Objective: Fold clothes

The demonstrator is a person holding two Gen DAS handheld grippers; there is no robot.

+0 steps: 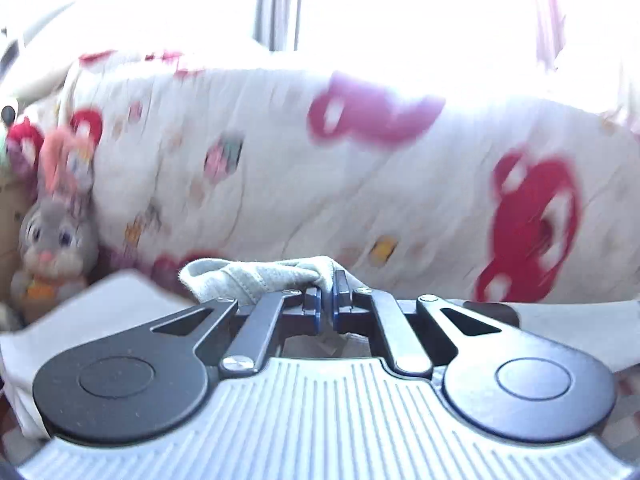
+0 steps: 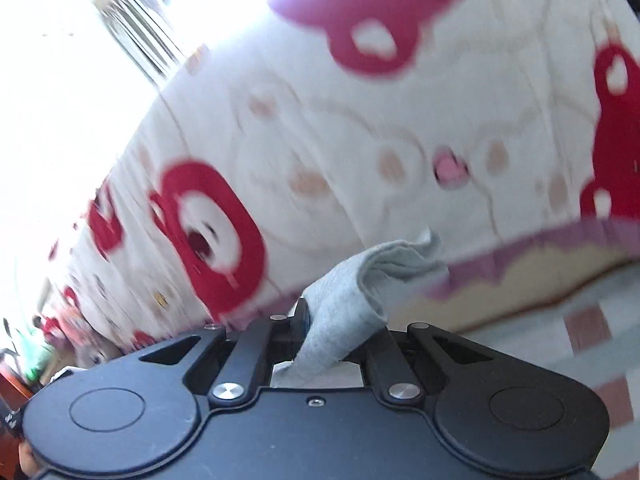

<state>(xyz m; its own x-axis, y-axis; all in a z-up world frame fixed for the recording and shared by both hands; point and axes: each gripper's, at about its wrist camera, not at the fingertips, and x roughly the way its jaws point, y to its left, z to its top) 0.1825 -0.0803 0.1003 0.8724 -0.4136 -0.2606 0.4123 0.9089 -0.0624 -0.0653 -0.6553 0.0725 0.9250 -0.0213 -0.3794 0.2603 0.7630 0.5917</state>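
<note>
Gripping, left gripper (image 1: 328, 298): jaws nearly closed, pinching grey garment (image 1: 256, 276) edge.
Right gripper (image 2: 340, 324): clamped on bunched grey cloth.
Garment location: before patterned quilt (image 1: 280, 160).

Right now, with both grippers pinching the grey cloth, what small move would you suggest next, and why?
Probably draw the two apart a little to pull it flat. The left gripper and the right gripper are each shut on a bunched edge of the grey cloth, which looks crumpled, not taut.
</note>
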